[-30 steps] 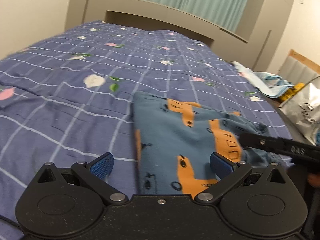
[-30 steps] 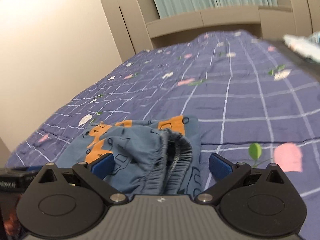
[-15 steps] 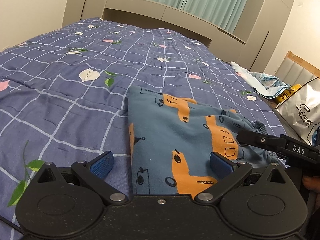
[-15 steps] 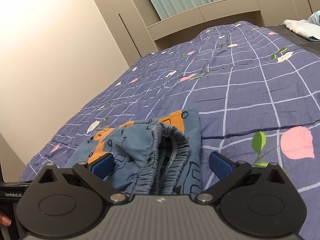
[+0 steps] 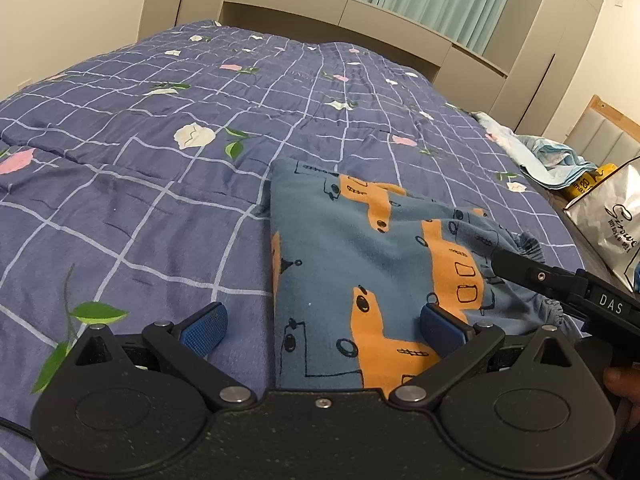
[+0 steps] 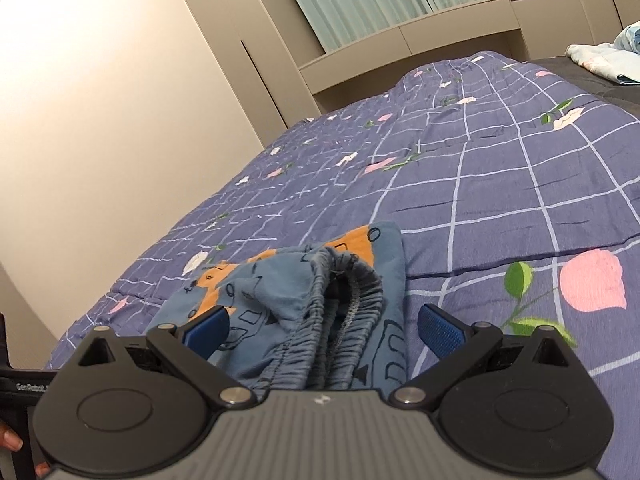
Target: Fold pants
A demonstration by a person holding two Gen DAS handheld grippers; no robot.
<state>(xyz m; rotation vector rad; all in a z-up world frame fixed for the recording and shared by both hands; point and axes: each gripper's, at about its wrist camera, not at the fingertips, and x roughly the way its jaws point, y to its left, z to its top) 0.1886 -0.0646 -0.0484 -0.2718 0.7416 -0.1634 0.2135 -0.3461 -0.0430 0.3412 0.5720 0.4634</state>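
My left gripper (image 5: 322,326) stands wide with nothing between its blue pads; I hold it low over the near left edge of the pants (image 5: 360,264) so the straight folded side runs up between the fingers, ready for a pinch there if another fold is wanted. My right gripper (image 6: 322,326) is just as wide and just as empty, hanging over the gathered waistband (image 6: 348,304), which bunches up and gapes toward the camera. I judge the pants already folded into a compact packet, with the elastic end the untidy part.

The packet lies on the blue checked quilt (image 5: 160,160), toward my near right side of the bed. In the left view the right gripper's black finger reaches across the waistband corner and covers it, so I cannot tell how that corner lies. The near hem of the pants is cut off by both gripper bodies.

Farther off, a pale cloth heap (image 5: 548,156) and a silvery bag (image 5: 612,216) sit beside the bed; the writing on the bag is too small to read. The headboard (image 5: 340,12) and curtains close the view.
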